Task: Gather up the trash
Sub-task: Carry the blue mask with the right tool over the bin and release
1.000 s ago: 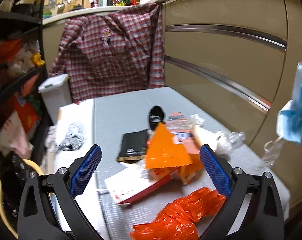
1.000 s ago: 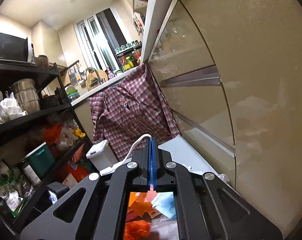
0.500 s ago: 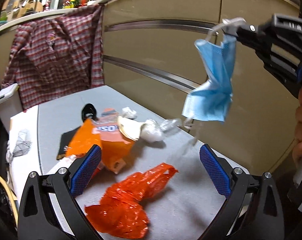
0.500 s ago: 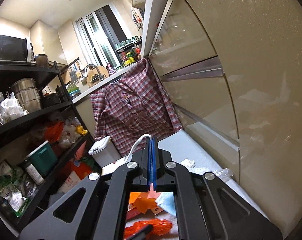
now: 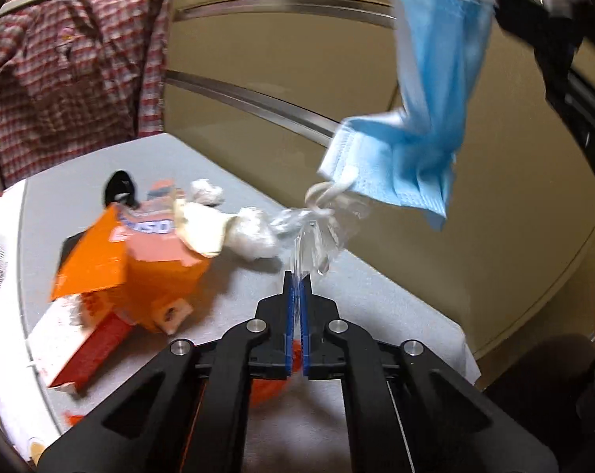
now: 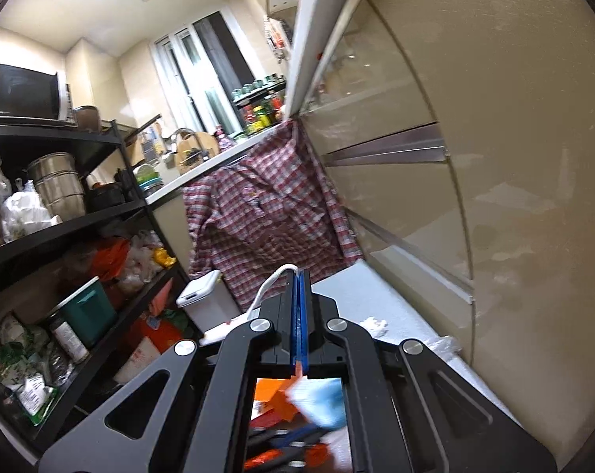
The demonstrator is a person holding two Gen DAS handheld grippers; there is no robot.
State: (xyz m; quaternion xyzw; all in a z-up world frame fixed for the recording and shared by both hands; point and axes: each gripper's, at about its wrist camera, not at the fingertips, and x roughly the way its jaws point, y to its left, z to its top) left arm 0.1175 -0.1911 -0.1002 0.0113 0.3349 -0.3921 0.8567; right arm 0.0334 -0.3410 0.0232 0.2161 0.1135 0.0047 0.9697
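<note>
Left wrist | left gripper (image 5: 296, 276) has just been closing, pinching clear wrap (image 5: 317, 236) at table's (image 5: 396, 315) wall edge | right gripper (image 6: 299, 276) clamps mask (image 5: 423, 118) loop, mask aloft | left: orange box (image 5: 139, 276), tissues (image 5: 254, 232) mid-table

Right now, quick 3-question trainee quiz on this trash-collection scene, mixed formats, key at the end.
1. True or false: the blue face mask lies flat on the grey table.
2. What are the pads of the left hand-held gripper shut on? A) orange carton B) clear plastic wrap C) nothing
3. Fill in: the right hand-held gripper pinches the mask's white ____.

Key:
1. False; it hangs in the air from the right hand-held gripper.
2. B; the clear plastic wrap sits between the pads.
3. Ear loop.
</note>
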